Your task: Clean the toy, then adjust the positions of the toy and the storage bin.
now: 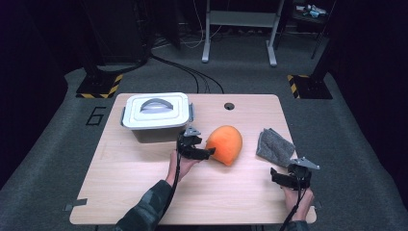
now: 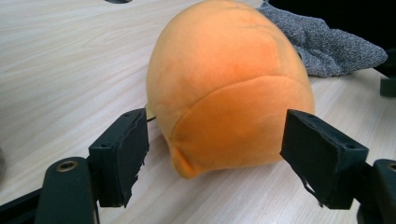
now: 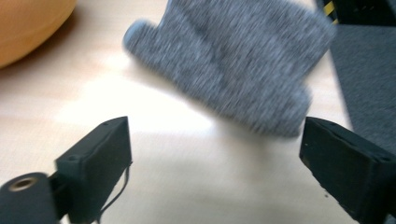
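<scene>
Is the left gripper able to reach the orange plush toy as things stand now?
Probably yes. The left gripper is open, its fingers apart on either side of the orange plush toy, nothing between them.

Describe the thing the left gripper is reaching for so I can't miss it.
On the wooden table, right of the white lidded box, lies an orange plush dome. The open left gripper is beside it. It is the one bright, rounded thing; the grey cloth lies crumpled.

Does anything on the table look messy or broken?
Only the grey cloth near the table's right edge: it lies crumpled, not folded flat. The orange plush toy and the lidded box look whole and unspilled.
</scene>
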{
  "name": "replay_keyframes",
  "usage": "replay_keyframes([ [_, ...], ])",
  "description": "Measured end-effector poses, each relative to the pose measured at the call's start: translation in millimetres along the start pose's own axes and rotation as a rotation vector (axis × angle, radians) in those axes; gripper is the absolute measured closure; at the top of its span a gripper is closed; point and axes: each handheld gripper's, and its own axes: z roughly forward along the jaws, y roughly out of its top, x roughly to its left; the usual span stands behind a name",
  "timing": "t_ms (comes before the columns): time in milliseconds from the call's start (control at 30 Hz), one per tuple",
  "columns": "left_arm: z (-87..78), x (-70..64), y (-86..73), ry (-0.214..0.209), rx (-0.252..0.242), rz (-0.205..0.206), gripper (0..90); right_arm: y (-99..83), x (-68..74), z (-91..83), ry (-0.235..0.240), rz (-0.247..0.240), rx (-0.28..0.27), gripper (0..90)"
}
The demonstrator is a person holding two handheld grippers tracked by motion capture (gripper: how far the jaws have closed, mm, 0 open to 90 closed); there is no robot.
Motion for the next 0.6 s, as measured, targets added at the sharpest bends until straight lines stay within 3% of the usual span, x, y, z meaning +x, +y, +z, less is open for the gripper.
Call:
replay_keyframes([
  [233,8.9,-9.0,11.9,0.002,-0.006,0.008,19.8,-21.9,3.5,3.2,-0.015,-0.015,0.036,4.4],
  [600,26.7,-18.9,26.4,0.015,0.008,0.018,16.1,-25.6,2.6,6.3,-0.032,-0.039,0.044,3.7],
])
